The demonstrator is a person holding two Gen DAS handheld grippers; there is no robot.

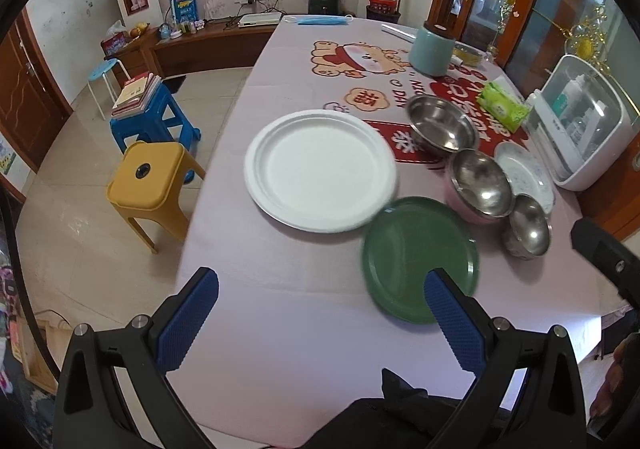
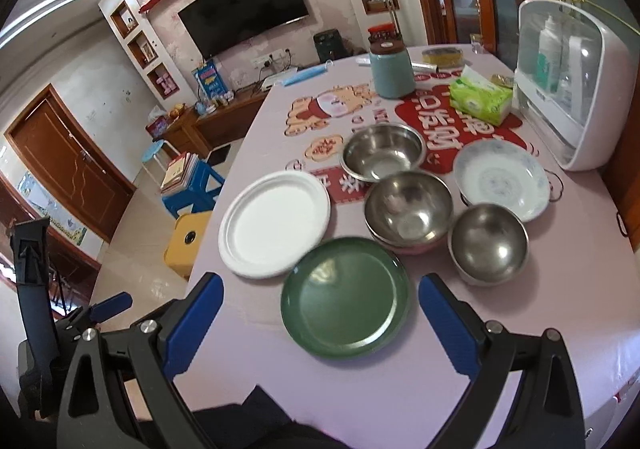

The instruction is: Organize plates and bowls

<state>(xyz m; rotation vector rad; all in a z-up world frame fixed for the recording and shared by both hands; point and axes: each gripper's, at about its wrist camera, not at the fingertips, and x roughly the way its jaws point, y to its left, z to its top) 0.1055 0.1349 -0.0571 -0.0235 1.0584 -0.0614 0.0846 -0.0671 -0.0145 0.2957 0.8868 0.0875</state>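
Plates and bowls all sit loose on the table (image 2: 400, 369): white plate (image 2: 275, 224), green plate (image 2: 345, 297), patterned dish (image 2: 502, 178), three steel bowls (image 2: 408, 207). Left gripper (image 1: 320, 323) and right gripper (image 2: 320, 323) hover spread wide, empty. Nothing stacked yet, by the look of it.

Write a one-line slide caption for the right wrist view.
Open right gripper hovers over a green plate, with a white plate, three steel bowls and a patterned dish beyond.
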